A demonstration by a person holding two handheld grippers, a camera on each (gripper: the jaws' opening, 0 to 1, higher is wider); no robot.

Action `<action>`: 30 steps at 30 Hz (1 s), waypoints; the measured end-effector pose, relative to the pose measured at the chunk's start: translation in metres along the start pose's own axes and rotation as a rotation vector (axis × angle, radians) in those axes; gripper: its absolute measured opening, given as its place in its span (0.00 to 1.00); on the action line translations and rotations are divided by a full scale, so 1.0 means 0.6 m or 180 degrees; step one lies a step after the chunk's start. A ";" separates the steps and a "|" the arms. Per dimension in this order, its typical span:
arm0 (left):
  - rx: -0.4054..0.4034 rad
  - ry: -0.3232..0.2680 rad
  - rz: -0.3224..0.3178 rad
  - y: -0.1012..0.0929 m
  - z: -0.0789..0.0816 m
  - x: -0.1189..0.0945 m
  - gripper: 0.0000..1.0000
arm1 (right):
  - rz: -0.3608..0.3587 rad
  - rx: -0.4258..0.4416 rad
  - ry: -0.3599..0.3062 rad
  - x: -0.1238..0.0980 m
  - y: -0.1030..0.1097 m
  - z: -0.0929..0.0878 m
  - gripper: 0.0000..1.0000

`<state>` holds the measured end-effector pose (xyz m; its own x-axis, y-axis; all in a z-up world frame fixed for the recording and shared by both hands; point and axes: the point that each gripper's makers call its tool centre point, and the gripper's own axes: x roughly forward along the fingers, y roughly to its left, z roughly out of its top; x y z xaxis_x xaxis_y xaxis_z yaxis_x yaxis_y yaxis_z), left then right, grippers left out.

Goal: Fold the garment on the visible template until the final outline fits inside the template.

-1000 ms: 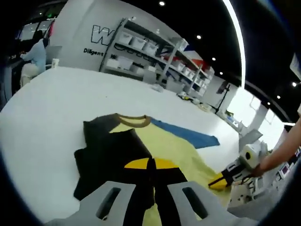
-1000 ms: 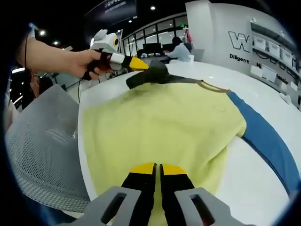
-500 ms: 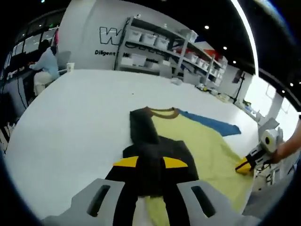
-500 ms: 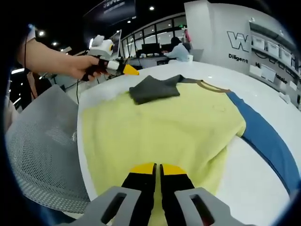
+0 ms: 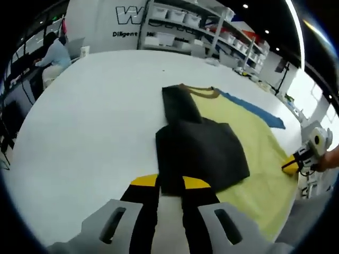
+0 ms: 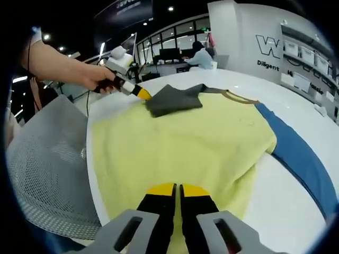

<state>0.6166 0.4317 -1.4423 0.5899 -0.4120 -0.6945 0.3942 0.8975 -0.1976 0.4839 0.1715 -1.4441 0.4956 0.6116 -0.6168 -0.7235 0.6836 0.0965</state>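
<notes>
Left gripper (image 5: 170, 182) sat at the bottom middle of the left gripper view, jaws near together, tips right at the near edge of the dark sleeve (image 5: 200, 151). Couldn't honestly tell if it had cloth pinched or was just resting there. Right gripper (image 6: 176, 188), bottom middle of the right gripper view, was closed with its tips over the hem of the yellow shirt (image 6: 180, 140), and again I couldn't tell whether it was gripping fabric.

Shirt lay flat on the white table (image 5: 90, 106), dark sleeve folded in over the yellow body, brown collar (image 5: 204, 91) further up, blue strip (image 5: 254, 109) toward the upper right.

My guess at the risk: if either gripper pulled away with cloth snagged, the folded sleeve would drag open or the hem would bunch.

Compared with a second ago, the sleeve was no longer lifted by the left gripper. It lay spread flat on the shirt, and that gripper had dropped to the sleeve's edge. Right gripper hadn't budged.
</notes>
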 end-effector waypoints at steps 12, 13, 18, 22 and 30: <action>-0.0028 -0.0169 0.0113 0.021 0.011 -0.024 0.00 | -0.0014 -0.0008 0.0021 0.000 -0.003 0.000 0.00; -0.0061 -0.0200 0.0137 0.027 0.014 -0.029 0.00 | -0.0013 -0.0010 0.0025 0.000 -0.003 0.000 0.00; -0.0151 -0.0409 0.0366 0.075 0.031 -0.065 0.00 | -0.0015 -0.0011 0.0035 0.001 -0.003 0.000 0.00; -0.0194 -0.0555 0.0682 0.126 0.035 -0.098 0.00 | -0.0021 -0.0010 0.0047 0.001 -0.002 0.000 0.00; -0.0549 -0.0729 0.1199 0.245 0.011 -0.166 0.00 | -0.0050 0.0002 0.0060 0.001 -0.001 0.000 0.00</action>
<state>0.6203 0.6037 -1.3979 0.8173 -0.0592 -0.5732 0.0114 0.9962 -0.0867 0.4846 0.1714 -1.4446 0.4976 0.5931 -0.6329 -0.7155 0.6932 0.0870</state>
